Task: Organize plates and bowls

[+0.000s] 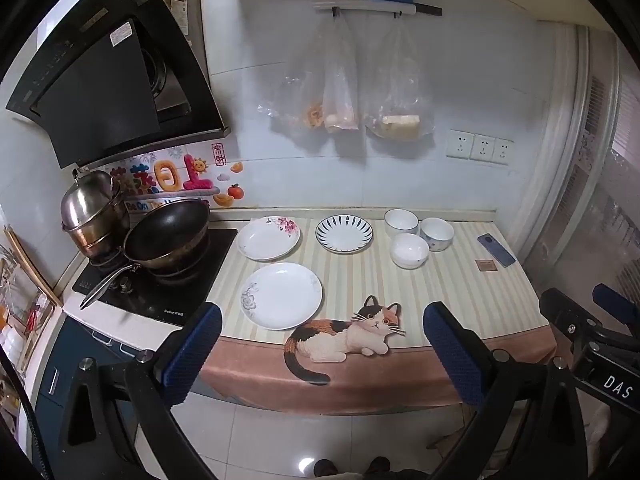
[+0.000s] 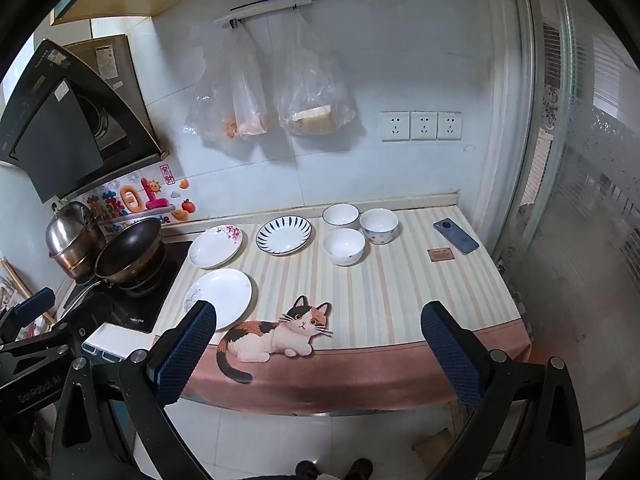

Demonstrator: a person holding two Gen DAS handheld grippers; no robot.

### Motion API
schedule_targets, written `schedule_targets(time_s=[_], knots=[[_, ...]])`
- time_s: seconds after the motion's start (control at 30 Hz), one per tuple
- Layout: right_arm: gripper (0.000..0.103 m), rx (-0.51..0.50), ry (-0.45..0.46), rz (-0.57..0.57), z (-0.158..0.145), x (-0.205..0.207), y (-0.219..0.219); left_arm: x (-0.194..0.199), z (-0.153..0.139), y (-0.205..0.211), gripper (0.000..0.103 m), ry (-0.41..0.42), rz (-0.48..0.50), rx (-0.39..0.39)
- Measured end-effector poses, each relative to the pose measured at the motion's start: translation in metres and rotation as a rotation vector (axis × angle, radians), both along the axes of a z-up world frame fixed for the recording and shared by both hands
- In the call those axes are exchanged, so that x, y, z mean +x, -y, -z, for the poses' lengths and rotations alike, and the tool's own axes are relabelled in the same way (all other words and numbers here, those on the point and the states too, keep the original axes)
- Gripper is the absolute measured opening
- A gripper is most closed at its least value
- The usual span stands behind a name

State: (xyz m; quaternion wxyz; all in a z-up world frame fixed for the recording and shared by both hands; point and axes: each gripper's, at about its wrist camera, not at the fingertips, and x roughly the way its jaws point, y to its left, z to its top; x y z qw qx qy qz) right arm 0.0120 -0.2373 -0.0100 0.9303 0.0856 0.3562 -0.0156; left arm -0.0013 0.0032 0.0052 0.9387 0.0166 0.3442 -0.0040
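Holding both grippers wide open and empty, left gripper and right gripper, we hover off the striped counter mat. Three white round plates sit left, three white ceramic bowls cluster right.

Both grippers wide open, empty
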Motion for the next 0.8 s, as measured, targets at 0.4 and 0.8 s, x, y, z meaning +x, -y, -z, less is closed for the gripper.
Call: schedule_targets(time_s=[0.4, 0.8], knots=[[0.103, -0.003, -0.012, -0.003, -0.0016, 0.0024, -0.0073, -0.0071, 0.0056, -0.0047, 0.103, -0.001, -0.008, -0.006], [0.103, -0.014, -0.008, 0.001, -0.0007, 0.0069, -0.0074, -0.0036, 0.0069, -0.0043, 0.103, 0.000, -0.009, -0.011]])
